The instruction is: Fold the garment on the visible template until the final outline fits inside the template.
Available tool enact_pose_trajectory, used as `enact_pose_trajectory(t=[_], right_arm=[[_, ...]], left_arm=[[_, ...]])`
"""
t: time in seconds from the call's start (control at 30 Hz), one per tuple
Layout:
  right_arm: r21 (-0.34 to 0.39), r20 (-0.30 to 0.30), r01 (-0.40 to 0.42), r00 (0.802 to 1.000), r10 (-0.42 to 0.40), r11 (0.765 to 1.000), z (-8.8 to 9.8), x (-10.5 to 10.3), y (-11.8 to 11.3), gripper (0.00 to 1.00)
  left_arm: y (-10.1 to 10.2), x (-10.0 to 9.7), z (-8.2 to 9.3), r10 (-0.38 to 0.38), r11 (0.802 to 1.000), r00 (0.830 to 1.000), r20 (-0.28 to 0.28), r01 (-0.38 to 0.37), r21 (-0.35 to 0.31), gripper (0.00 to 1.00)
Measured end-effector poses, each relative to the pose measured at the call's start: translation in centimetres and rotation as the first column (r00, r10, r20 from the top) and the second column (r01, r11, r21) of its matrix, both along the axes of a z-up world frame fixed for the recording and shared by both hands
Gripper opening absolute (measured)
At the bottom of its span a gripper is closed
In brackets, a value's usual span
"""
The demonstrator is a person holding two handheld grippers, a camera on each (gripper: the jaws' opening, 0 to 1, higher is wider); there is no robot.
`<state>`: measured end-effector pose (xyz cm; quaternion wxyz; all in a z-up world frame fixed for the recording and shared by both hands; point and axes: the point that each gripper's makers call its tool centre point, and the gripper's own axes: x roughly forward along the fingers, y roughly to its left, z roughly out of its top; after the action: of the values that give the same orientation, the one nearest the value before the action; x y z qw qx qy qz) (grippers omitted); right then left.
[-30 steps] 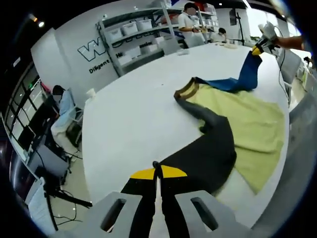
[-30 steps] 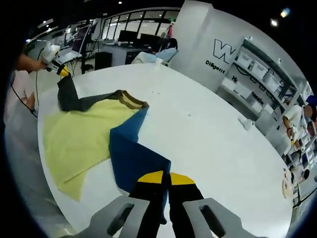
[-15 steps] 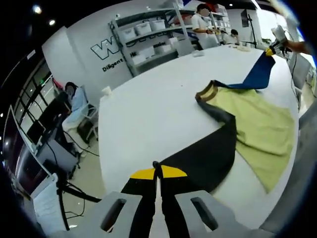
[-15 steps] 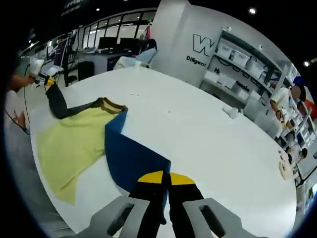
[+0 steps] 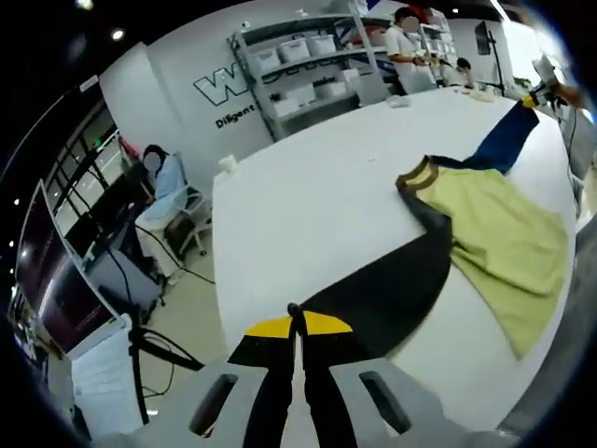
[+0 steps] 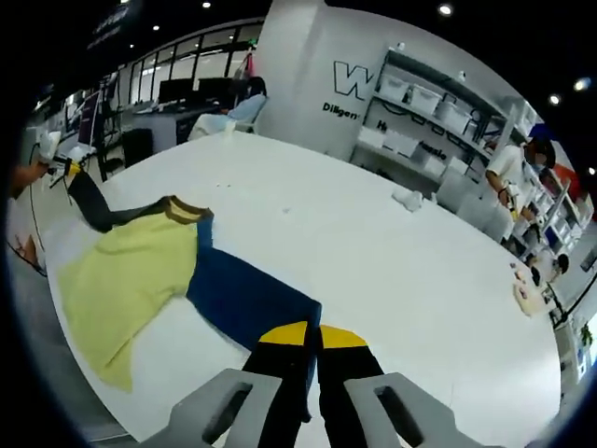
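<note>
left tongs (image 5: 296, 322) are clamped tight on the end of the dark grey sleeve (image 5: 387, 294), yellow tips pressed together with cloth running down between them. over in the right gripper view, the right tongs (image 6: 312, 338) are pinched on the blue sleeve (image 6: 247, 299) the same way. the garment (image 5: 494, 233) lies spread across the white desk (image 5: 308, 215), its pale yellow-green body flat near the desk edge, brown-trimmed collar (image 5: 417, 175) pointing toward the middle of the desk. both sleeves are drawn out straight to opposite sides, each one running from the shoulder to its tongs. in the left gripper view the right tongs show far off at the blue sleeve's end. shelving with bins (image 5: 308, 65) stands against the back wall, and a person (image 5: 166, 182) sits beside the desk.
</note>
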<state>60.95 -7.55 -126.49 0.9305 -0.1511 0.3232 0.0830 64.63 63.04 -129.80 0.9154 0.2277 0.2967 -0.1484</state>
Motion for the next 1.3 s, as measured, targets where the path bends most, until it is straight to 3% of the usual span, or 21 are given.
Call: enact_pose_trajectory(t=[0.13, 0.57, 1.03, 1.17, 1.3], right_arm=[[-0.005, -0.005, 0.023, 1.0, -0.023, 1.0, 0.0, -0.1, -0.7, 0.0], [-0.009, -0.035, 0.077, 0.996, -0.078, 0.997, -1.1, -0.6, -2.6, 0.0], [-0.022, -0.099, 0.137, 0.985, -0.138, 0.99, -4.0, -1.9, -4.6, 0.0], [-0.023, -0.129, 0.14, 0.982, -0.142, 0.99, -5.4, -2.5, -4.2, 0.0], [-0.029, -0.14, 0.128, 0.982, -0.131, 0.991, -5.9, -2.7, -3.7, 0.0]], left_arm=[[1.1, 0.1, 0.2, 0.03, 0.999, 1.0, 0.009, -0.03, 0.014, 0.01], [4.2, 0.9, 0.3, 0.156, 0.987, 0.988, -0.004, -0.156, -0.026, 0.01], [6.1, 0.1, -2.7, 0.188, 0.982, 0.98, -0.066, -0.188, 0.008, 0.01], [6.4, -0.3, -3.8, 0.197, 0.98, 0.976, -0.096, -0.197, 0.013, 0.01], [6.2, -0.4, -3.7, 0.183, 0.983, 0.979, -0.093, -0.182, 0.026, 0.01]])
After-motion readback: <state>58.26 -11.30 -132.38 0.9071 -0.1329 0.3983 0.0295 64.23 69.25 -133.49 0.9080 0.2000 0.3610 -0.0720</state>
